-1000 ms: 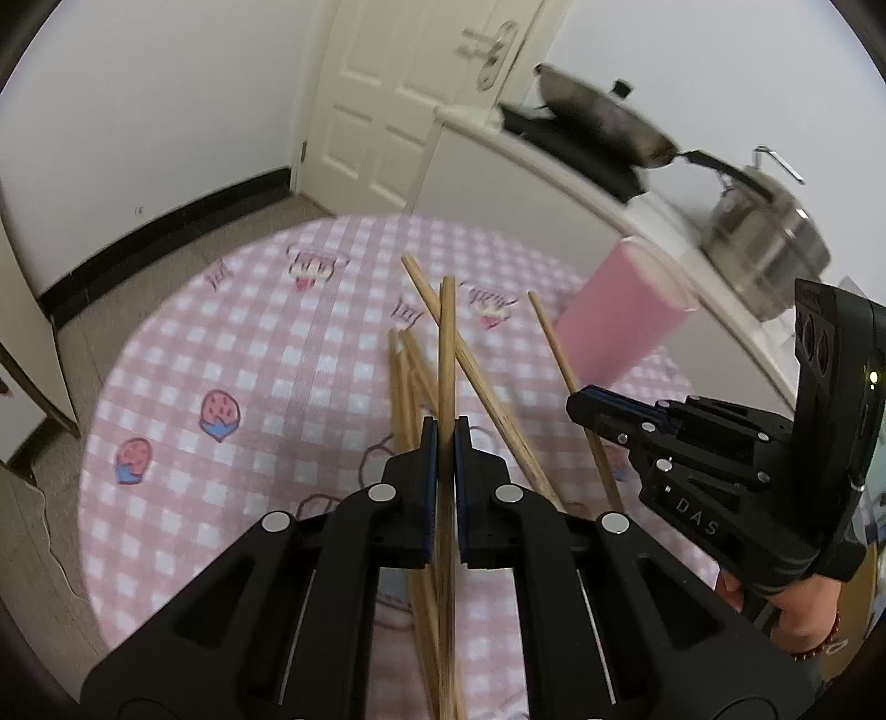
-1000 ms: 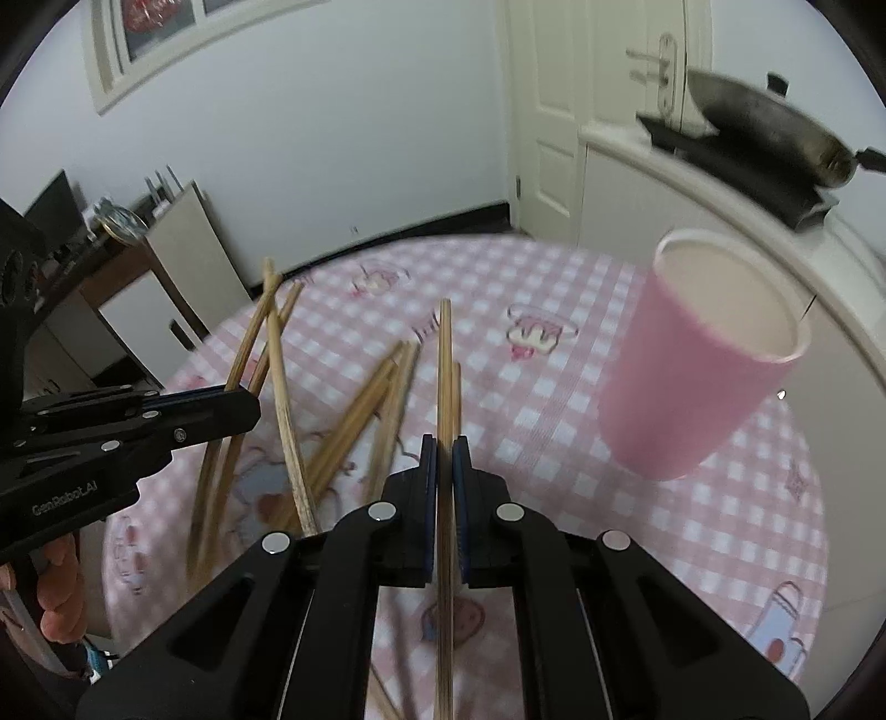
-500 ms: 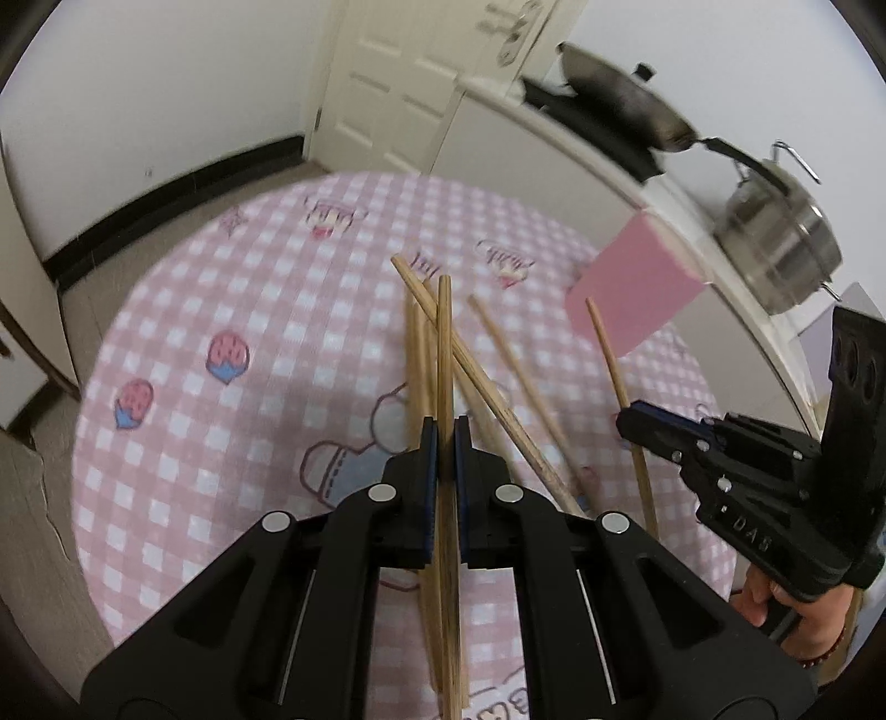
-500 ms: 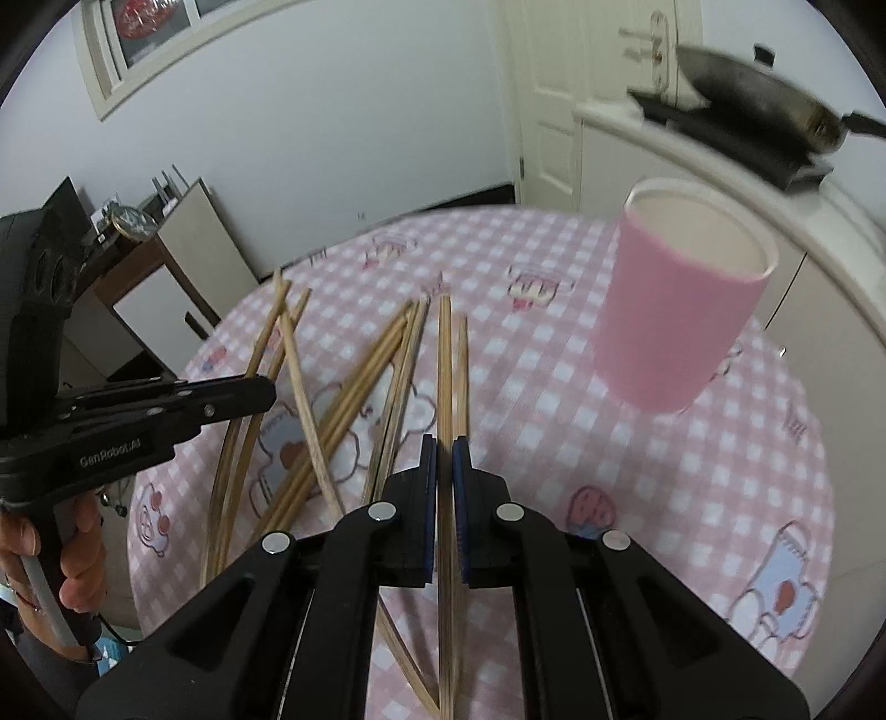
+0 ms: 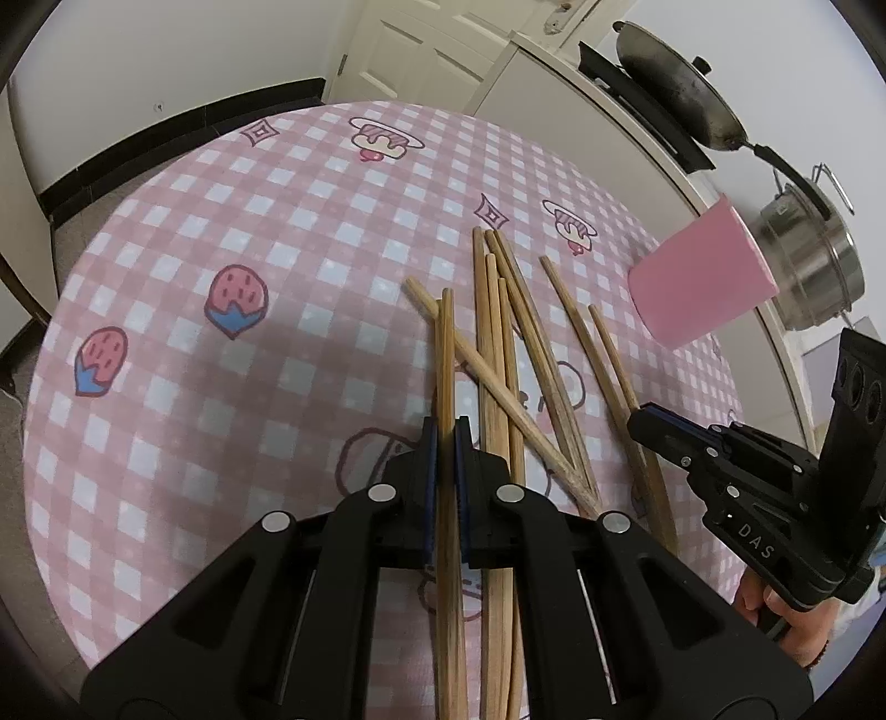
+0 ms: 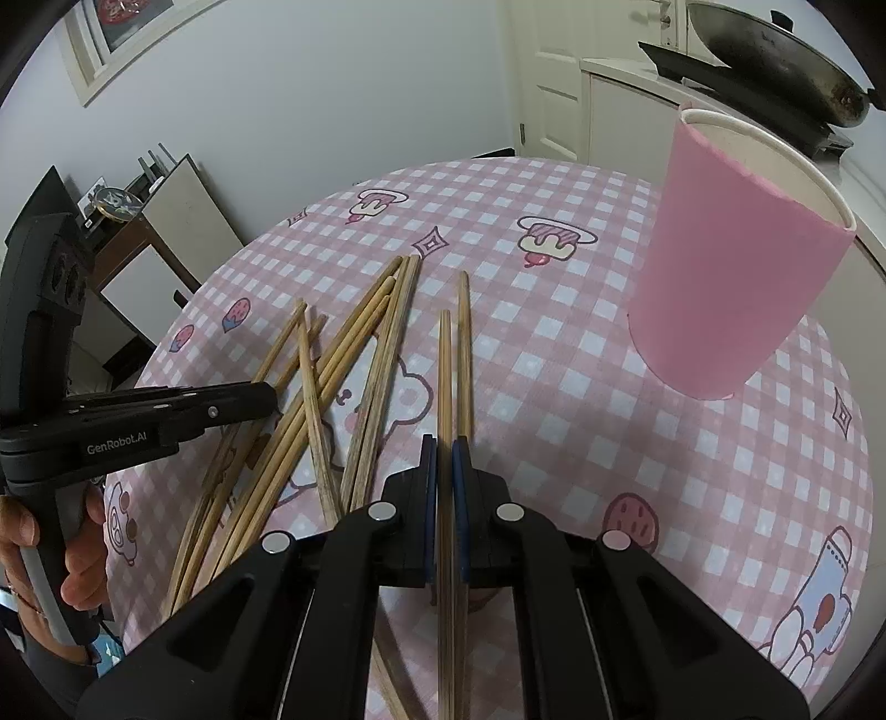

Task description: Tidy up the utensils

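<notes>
Several wooden chopsticks [image 5: 501,354] lie scattered on a round table with a pink checked cloth [image 5: 288,232]; they also show in the right wrist view [image 6: 354,354]. My left gripper [image 5: 446,437] is shut on one chopstick [image 5: 444,354] that points forward, low over the cloth. My right gripper [image 6: 444,451] is shut on another chopstick [image 6: 444,376], beside a loose one [image 6: 464,343]. A pink paper cup [image 6: 725,266] stands upright to the right gripper's front right; it also shows in the left wrist view [image 5: 700,277].
A white counter [image 5: 603,94] behind the table holds a dark wok [image 5: 675,94] and a steel pot [image 5: 814,260]. A white door [image 5: 421,50] is at the back. A low cabinet [image 6: 177,221] stands off the table's left side.
Both grippers have come down closer to the table, each still shut on its chopstick. The cup and the chopsticks now look larger and nearer.
</notes>
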